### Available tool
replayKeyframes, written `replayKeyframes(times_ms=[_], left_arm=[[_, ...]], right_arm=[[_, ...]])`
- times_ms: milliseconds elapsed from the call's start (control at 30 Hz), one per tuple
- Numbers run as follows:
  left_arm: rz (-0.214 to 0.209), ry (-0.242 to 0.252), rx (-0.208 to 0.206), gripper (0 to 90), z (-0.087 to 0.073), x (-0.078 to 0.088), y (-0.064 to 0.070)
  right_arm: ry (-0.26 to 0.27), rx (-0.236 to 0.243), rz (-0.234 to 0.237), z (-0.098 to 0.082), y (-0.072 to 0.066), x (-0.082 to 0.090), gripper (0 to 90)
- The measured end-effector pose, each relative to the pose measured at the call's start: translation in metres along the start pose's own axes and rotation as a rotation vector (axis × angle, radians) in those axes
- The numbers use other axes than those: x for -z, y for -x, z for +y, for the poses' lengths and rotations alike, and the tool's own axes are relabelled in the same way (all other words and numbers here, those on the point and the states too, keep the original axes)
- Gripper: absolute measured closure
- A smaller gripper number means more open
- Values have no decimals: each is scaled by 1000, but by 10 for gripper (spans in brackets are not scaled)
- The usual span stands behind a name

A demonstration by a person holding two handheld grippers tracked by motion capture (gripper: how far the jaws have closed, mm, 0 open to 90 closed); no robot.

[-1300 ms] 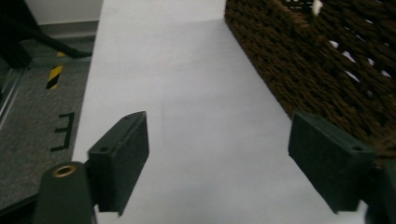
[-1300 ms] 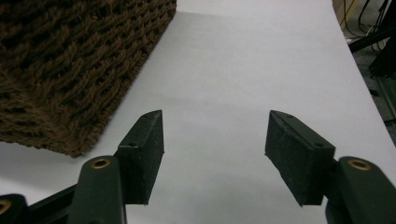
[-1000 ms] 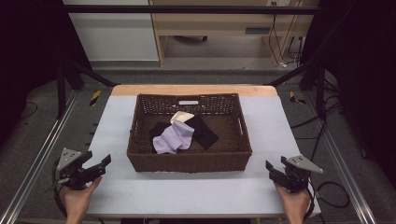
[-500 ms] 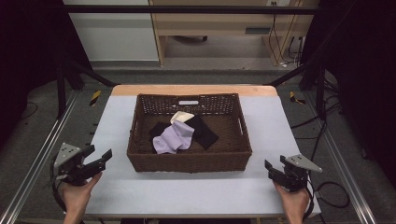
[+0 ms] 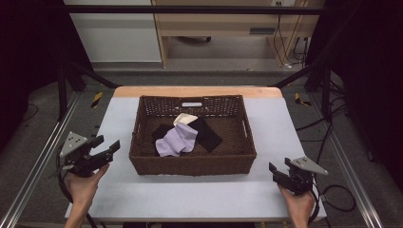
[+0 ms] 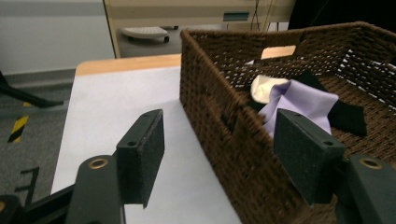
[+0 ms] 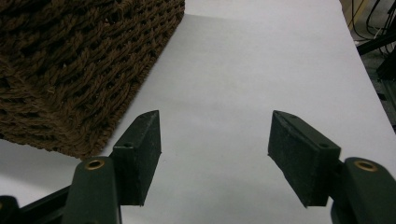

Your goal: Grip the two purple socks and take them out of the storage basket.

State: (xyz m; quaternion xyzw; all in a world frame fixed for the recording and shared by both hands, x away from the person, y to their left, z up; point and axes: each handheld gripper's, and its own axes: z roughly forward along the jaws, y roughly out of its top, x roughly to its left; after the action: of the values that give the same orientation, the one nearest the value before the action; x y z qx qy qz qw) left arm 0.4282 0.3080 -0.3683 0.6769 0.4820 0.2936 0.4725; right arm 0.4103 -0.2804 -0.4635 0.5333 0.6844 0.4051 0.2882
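The left gripper (image 5: 105, 148), held in the person's left hand (image 5: 83, 183), hangs above the pale grey table top (image 5: 119, 123) at about eight o'clock of the dark brown woven wicker basket (image 5: 192, 164). Its jaws stand wide apart with nothing between them, and in the left gripper view they straddle the basket's near left corner (image 6: 224, 126), the right jaw over the rim and the left one over bare table. Just past that rim, toward one o'clock from the jaws, lies the crumpled lilac cloth (image 6: 299, 105), with a cream cloth (image 6: 264, 87) tucked behind it and a black cloth (image 6: 348, 115) spread under and beside both. From above, the lilac cloth (image 5: 177, 141) sits a little left of the basket's middle.

The right gripper (image 5: 280, 172) waits at about four o'clock of the basket, low over the table, jaws also spread wide and empty; its own view shows the basket's outer corner (image 7: 88, 70) at ten o'clock and bare table ahead.

The step in hand looks like a reach into the basket for the lilac cloth. To do it well, the left gripper should lift clear of the rim first, then tip down over the lilac folds. Aim for a raised ridge of the cloth, not a flat patch, so the pads catch lilac alone and leave the black cloth below. Close fully before lifting.
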Motion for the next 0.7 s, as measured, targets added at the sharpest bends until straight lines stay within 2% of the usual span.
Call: replayKeyframes(times_ms=[133,533,700], left_arm=[[-8,13,-21,355,11,-3,9],[-44,2,-80,396,37,-25,38],[-60,10,-81,408,47,-35,47]], right_arm=[[0,10,0,0,0,0,358],[-4,4,-2,1,0,-1,359],[-1,3,-3,1,1,-1,359]])
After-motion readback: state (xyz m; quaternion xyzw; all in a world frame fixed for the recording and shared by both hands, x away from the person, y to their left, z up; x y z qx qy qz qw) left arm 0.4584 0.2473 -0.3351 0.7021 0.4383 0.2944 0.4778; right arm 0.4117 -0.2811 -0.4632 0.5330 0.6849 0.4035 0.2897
